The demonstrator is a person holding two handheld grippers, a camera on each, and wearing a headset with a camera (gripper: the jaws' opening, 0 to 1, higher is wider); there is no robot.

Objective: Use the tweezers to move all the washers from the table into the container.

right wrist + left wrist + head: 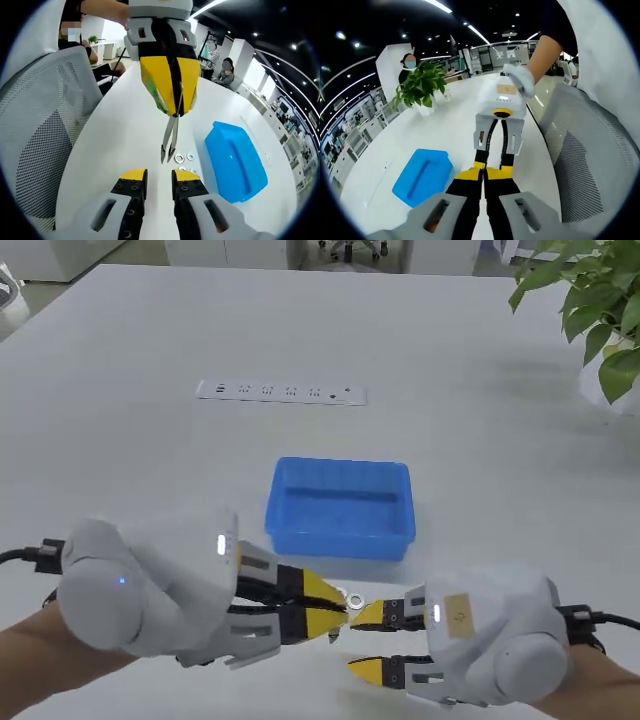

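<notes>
Frankly, the yellow label on my right gripper (355, 643) is too small to read; its jaws stand apart. The right gripper view shows my left gripper (172, 107) pinching tweezers (171, 132), tips just beside washers (179, 158) near the blue container (235, 160).

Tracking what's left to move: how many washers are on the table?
2: one washer by the tweezers' tips, a smaller one beside it toward the blue container. More may hide behind the right tool.
</notes>
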